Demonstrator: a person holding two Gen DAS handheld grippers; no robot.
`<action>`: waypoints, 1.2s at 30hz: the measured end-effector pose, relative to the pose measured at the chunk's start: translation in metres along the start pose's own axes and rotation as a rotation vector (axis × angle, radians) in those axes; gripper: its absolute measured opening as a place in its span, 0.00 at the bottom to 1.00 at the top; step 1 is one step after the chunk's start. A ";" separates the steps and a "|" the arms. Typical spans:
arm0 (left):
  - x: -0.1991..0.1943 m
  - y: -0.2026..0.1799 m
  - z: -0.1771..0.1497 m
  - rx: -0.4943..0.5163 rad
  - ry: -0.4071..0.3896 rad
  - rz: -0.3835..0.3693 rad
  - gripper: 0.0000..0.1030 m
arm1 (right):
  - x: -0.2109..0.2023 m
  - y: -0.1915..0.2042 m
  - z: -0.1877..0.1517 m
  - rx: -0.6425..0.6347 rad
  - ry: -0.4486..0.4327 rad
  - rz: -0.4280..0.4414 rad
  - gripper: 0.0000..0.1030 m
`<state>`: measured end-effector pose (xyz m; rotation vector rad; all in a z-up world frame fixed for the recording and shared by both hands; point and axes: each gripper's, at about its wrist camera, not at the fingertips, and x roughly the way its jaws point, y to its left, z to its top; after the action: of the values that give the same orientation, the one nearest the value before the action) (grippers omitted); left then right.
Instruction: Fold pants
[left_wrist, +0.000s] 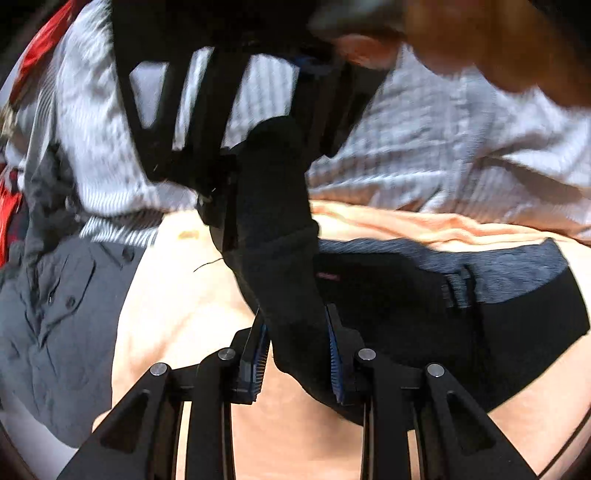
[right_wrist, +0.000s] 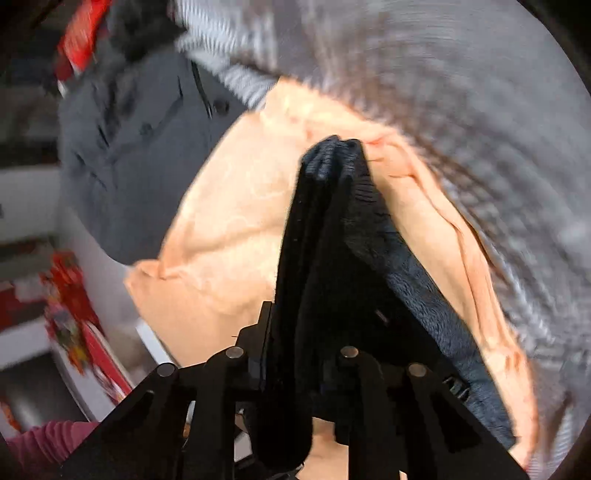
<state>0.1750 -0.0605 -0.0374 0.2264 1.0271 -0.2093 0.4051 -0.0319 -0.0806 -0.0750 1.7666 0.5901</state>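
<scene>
The black pants (left_wrist: 406, 306) lie bunched on a peach sheet (left_wrist: 177, 302), with the grey inner waistband (left_wrist: 498, 266) showing on the right. My left gripper (left_wrist: 295, 354) is shut on a thick fold of the black cloth, which fills the gap between its pads (left_wrist: 255, 354). That fold rises as a taut strip to my right gripper (left_wrist: 221, 214), blurred above. In the right wrist view the right gripper (right_wrist: 295, 354) is shut on a gathered bundle of the pants (right_wrist: 332, 229), whose end (right_wrist: 332, 151) hangs over the sheet (right_wrist: 221, 240). The right-hand finger is hidden by cloth.
A grey buttoned shirt (left_wrist: 62, 314) lies at the left of the sheet, also seen in the right wrist view (right_wrist: 140, 147). A grey-and-white striped blanket (left_wrist: 424, 147) covers the far side. Red items (right_wrist: 74, 314) stand off the bed's edge. A blurred hand (left_wrist: 498, 44) and a pink sleeve (right_wrist: 48, 439) show.
</scene>
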 end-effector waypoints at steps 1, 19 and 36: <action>-0.007 -0.006 0.003 0.014 -0.012 -0.012 0.29 | -0.012 -0.010 -0.014 0.028 -0.050 0.044 0.18; -0.083 -0.220 0.026 0.393 -0.058 -0.177 0.29 | -0.110 -0.193 -0.303 0.420 -0.650 0.581 0.21; -0.020 -0.338 -0.045 0.715 0.129 -0.092 0.54 | 0.029 -0.324 -0.435 0.840 -0.678 0.701 0.25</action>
<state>0.0342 -0.3699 -0.0723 0.8493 1.0598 -0.6518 0.1230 -0.4911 -0.1502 1.2205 1.2059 0.2516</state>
